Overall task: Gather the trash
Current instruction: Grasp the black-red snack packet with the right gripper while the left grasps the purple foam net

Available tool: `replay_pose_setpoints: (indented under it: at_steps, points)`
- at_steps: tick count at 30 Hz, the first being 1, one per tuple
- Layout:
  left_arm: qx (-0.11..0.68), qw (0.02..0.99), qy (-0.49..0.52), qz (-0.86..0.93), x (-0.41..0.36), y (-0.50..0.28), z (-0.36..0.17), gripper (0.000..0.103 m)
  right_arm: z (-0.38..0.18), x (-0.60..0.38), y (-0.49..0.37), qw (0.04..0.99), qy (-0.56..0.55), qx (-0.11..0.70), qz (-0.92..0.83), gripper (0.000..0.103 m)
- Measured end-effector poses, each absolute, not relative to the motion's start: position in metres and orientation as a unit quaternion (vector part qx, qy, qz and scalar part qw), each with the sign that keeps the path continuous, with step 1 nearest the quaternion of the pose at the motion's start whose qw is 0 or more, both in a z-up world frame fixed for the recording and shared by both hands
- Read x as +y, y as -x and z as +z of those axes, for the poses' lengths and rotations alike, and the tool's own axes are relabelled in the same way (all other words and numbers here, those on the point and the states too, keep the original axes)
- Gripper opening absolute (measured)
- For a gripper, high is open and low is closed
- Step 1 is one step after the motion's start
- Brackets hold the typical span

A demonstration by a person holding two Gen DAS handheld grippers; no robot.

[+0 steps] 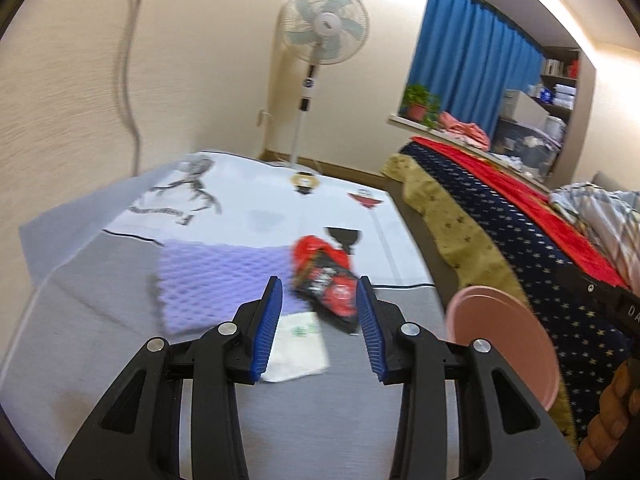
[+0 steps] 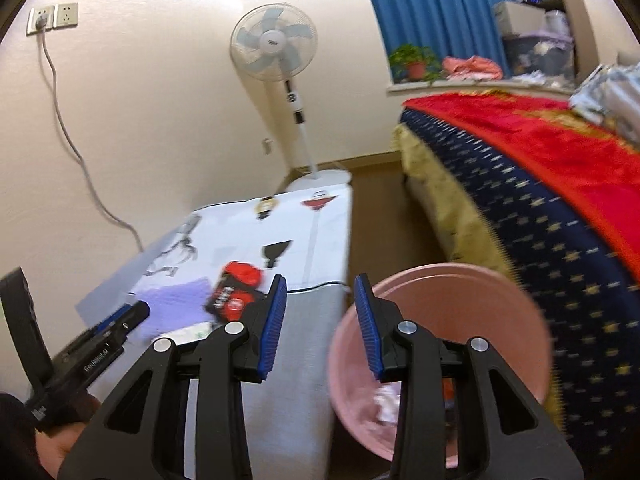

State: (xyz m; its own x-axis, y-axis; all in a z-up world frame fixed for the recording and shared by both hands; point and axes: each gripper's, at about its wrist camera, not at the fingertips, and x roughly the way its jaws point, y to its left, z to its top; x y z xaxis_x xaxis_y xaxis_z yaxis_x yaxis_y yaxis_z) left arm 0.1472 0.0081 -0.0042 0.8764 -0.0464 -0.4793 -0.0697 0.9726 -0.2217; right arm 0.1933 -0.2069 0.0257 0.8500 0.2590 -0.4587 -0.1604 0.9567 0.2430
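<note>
On your right the bed [image 1: 532, 216] takes most of the room; it has a dark blue cover with small gold stars and a red blanket on top, and a yellowish cloth hangs at its far corner. In front of you stands the long table [image 1: 312, 420], grey at the near end and covered farther away with a white printed sheet [image 1: 248, 200]. Behind the table, at the far wall, a white standing fan [image 1: 324, 26] is upright, and to the right of it a blue curtain [image 1: 468, 52] hangs over a sill with a potted plant [image 1: 418, 102].

Between the table and the bed you have the pink bin [image 2: 444, 292], just beside the right edge of the table. In the right wrist view some crumpled white paper lies in its bottom.

On the table the trash is in the middle part: a lilac foam net [image 1: 208, 276] on the left, a red and black snack wrapper [image 1: 328, 280] just right of it, and a white napkin [image 1: 298, 350] nearer to you, partly under the wrapper.

Your left gripper [image 1: 319, 320] hangs above the table with the jaws apart and nothing between the blue pads; the wrapper and the napkin are seen beyond them. Your right gripper [image 2: 320, 320] has also the jaws apart and empty, and it is over the gap between the table edge and the bin.
</note>
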Motion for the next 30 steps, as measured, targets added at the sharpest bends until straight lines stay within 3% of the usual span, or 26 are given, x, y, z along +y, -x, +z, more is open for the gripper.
replay_pose_setpoints:
  at_steps: [21, 24, 26, 30]
  points:
    - [0.279, 0.943, 0.153, 0.093, 0.101, -0.173, -0.037, 0.038, -0.049, -0.119, -0.289, 0.914, -0.135, 0.336, 0.185, 0.038]
    - [0.283, 0.94, 0.164, 0.093, 0.107, -0.18, -0.041, 0.04, -0.06, -0.115, -0.301, 0.905, -0.143, 0.357, 0.182, 0.043]
    - [0.287, 0.937, 0.176, 0.089, 0.111, -0.185, -0.044, 0.049, -0.067, -0.114, -0.308, 0.9, -0.148, 0.368, 0.179, 0.044]
    - [0.293, 0.935, 0.18, 0.085, 0.114, -0.193, -0.049, 0.05, -0.076, -0.109, -0.32, 0.891, -0.153, 0.389, 0.18, 0.044]
